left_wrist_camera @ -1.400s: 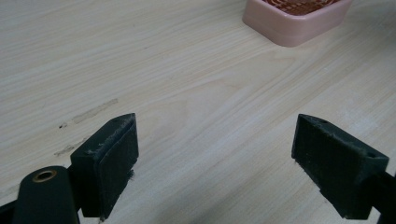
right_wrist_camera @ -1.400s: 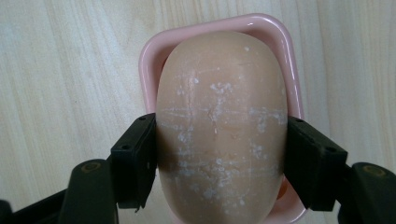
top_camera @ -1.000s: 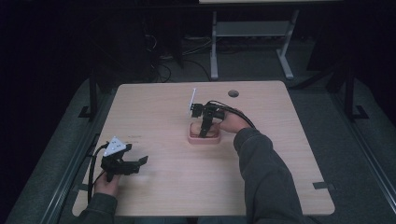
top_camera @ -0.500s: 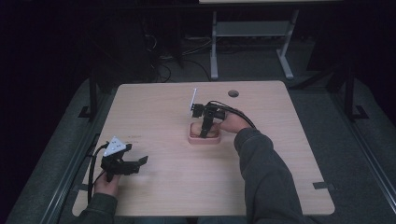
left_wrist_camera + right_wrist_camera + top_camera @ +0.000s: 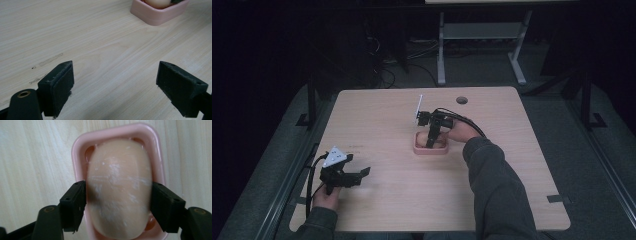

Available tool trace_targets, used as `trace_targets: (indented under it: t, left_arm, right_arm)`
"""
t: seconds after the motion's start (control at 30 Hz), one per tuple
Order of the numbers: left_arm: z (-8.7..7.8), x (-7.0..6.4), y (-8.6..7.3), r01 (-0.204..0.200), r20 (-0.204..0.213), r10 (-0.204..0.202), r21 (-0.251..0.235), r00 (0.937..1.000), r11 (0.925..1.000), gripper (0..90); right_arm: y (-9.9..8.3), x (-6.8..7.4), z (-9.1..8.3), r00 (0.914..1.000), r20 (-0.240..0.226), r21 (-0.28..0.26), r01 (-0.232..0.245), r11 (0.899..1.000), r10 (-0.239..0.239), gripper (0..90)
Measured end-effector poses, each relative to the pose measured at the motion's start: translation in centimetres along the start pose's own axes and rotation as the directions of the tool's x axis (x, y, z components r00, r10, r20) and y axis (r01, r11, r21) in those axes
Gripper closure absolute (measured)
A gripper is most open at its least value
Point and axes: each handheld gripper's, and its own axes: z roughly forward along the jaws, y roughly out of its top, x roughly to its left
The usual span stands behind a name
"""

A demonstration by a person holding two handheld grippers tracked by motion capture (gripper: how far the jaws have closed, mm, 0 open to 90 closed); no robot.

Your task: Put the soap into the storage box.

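On table, right tool seemingly clamps soap.

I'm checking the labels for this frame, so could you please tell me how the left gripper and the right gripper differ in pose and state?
The left gripper has its jaws wide apart over bare table with nothing between them, while the right gripper has its jaws pressed on both sides of the pale soap bar in the pink dish. The left one lies low near the table's near-left corner; the right one points steeply down over the middle. Both have black padded jaws.
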Motion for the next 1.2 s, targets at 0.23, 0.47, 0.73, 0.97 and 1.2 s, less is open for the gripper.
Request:
trace_targets:
  t: [0.23, 0.47, 0.73, 0.97, 1.2]
  left_arm:
    - [0.0, -0.1, 0.0, 0.003, 0.001, -0.003, -0.005, 1.0000, 1.0000, 14.3]
    - [0.1, -0.1, 0.0, 0.000, 0.001, 0.000, -0.003, 1.0000, 1.0000, 14.3]
    - [0.1, -0.2, 0.0, 0.001, 0.005, -0.001, -0.001, 1.0000, 1.0000, 14.3]
    - [0.1, -0.2, 0.0, -0.010, 0.003, 0.010, 0.005, 0.9999, 0.9999, 14.3]
    - [0.1, -0.2, 0.0, -0.005, 0.002, 0.005, 0.002, 1.0000, 1.0000, 14.3]
  right_arm:
    - [-0.3, 0.1, -0.7, 1.0000, 0.003, -0.024, -0.007, 1.000, 0.007, 27.3]
    - [-0.9, 0.2, -1.1, 0.9996, 0.006, -0.037, -0.028, 0.999, 0.028, 25.6]
    - [-2.1, 0.4, -1.6, 0.9986, 0.004, -0.062, -0.052, 0.997, 0.052, 24.5]
    - [-3.1, 0.5, -2.1, 0.9970, 0.003, -0.076, -0.077, 0.994, 0.077, 23.8]
    - [-3.8, 0.5, -2.2, 0.9959, 0.000, -0.077, -0.090, 0.993, 0.090, 23.6]
